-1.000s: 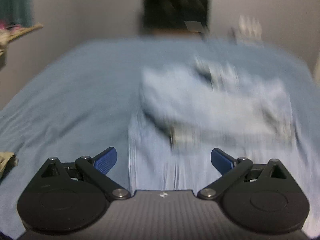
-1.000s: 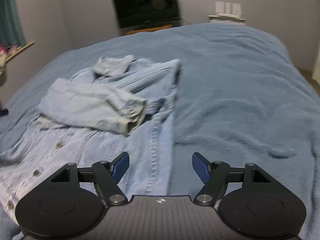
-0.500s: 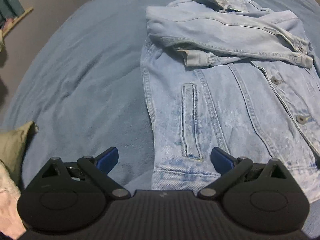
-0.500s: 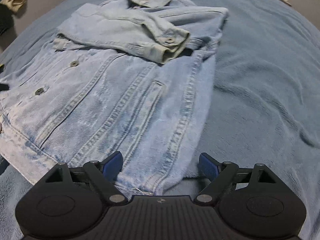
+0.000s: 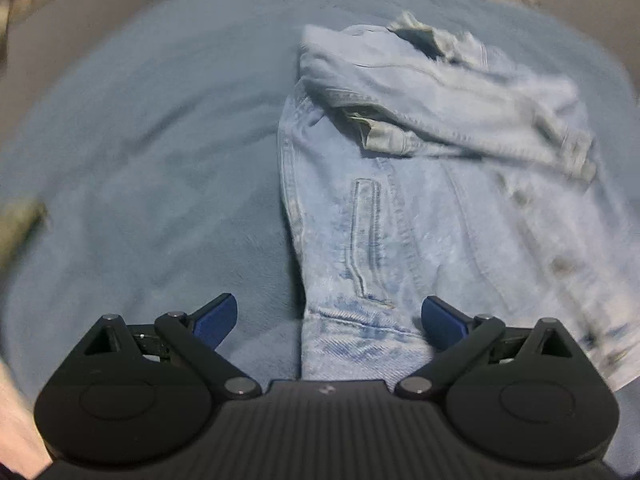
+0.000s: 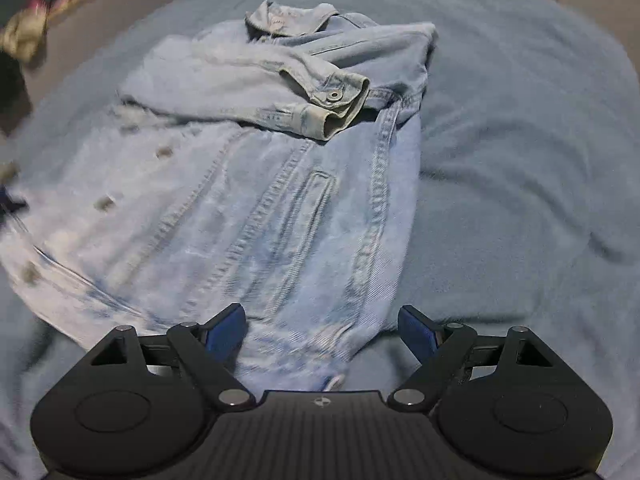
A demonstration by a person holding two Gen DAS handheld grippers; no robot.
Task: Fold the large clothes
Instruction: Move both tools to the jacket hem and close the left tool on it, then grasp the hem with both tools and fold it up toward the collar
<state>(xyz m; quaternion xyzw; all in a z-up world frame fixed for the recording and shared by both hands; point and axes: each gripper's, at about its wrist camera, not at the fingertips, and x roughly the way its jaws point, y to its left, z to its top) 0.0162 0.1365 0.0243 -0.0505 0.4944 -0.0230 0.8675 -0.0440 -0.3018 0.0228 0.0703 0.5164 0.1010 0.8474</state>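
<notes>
A light blue denim jacket (image 5: 420, 208) lies front up on a blue blanket (image 5: 160, 160), both sleeves folded across the chest. It also shows in the right wrist view (image 6: 248, 208), with a buttoned cuff (image 6: 336, 100) on top. My left gripper (image 5: 328, 316) is open, its blue pads straddling the jacket's lower left hem corner from just above. My right gripper (image 6: 322, 328) is open over the lower right hem corner.
The blue blanket (image 6: 520, 160) covers the whole bed. An olive cloth (image 5: 20, 220) lies at the bed's left edge. Clothes (image 6: 24, 36) hang on a rack at far left. A dark cabinet and a grey wall stand behind the bed.
Both grippers have pulled back and tilted up slightly, so the jacket sits farther off and more of the bed shows. Both stay open; the jacket has not moved.
</notes>
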